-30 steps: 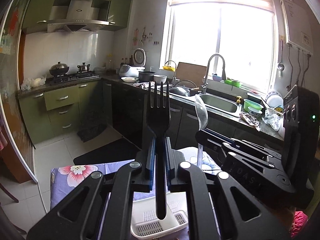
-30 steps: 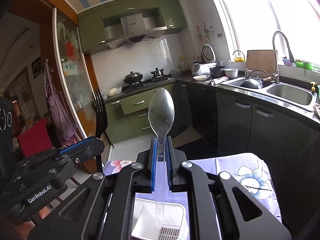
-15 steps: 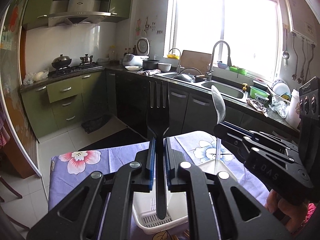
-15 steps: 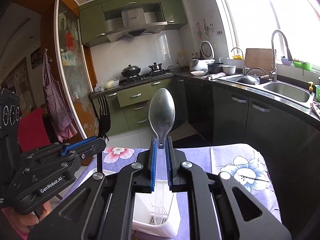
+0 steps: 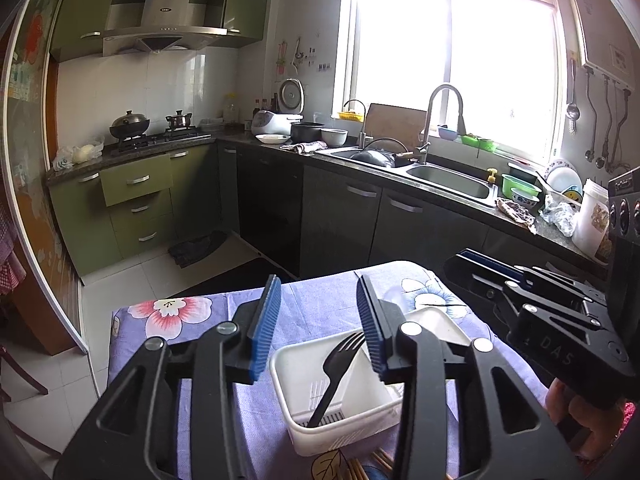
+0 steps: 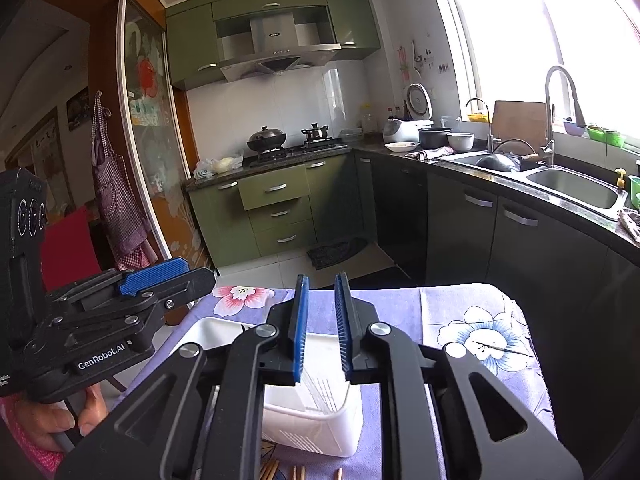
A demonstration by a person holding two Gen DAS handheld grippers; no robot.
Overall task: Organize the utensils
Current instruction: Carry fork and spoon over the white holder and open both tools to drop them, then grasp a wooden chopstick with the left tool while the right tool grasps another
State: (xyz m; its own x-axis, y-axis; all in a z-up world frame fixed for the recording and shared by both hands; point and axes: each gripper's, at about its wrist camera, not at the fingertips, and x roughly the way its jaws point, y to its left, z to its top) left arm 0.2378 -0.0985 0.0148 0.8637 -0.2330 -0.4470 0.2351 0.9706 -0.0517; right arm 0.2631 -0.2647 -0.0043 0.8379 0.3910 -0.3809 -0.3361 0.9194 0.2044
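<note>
My left gripper [image 5: 318, 322] hangs over a white slotted basket [image 5: 286, 364] on the flowered tablecloth; its jaws are opening and nothing is between them. A black fork [image 5: 336, 376] leans inside the basket's near compartment, tines up. A pale, clear spoon bowl [image 5: 394, 294] peeks out behind the right finger, over the far compartment. My right gripper [image 6: 321, 320] is above the same basket [image 6: 316, 436]; its jaws are opening by a narrow gap with nothing between them. Each gripper shows in the other's view: the right [image 5: 464, 268], the left [image 6: 204, 278].
Wooden chopsticks [image 5: 380, 462] lie on the purple cloth [image 5: 192, 320] at the near edge, below the basket. A hand [image 5: 568, 400] holds the right gripper's handle. Dark cabinets, a sink [image 5: 452, 180] and a stove counter stand beyond the table's far edge.
Both grippers sank toward the basket and opened. The black fork left my left gripper and now leans in the basket. The clear spoon is gone from between my right gripper's fingers.
</note>
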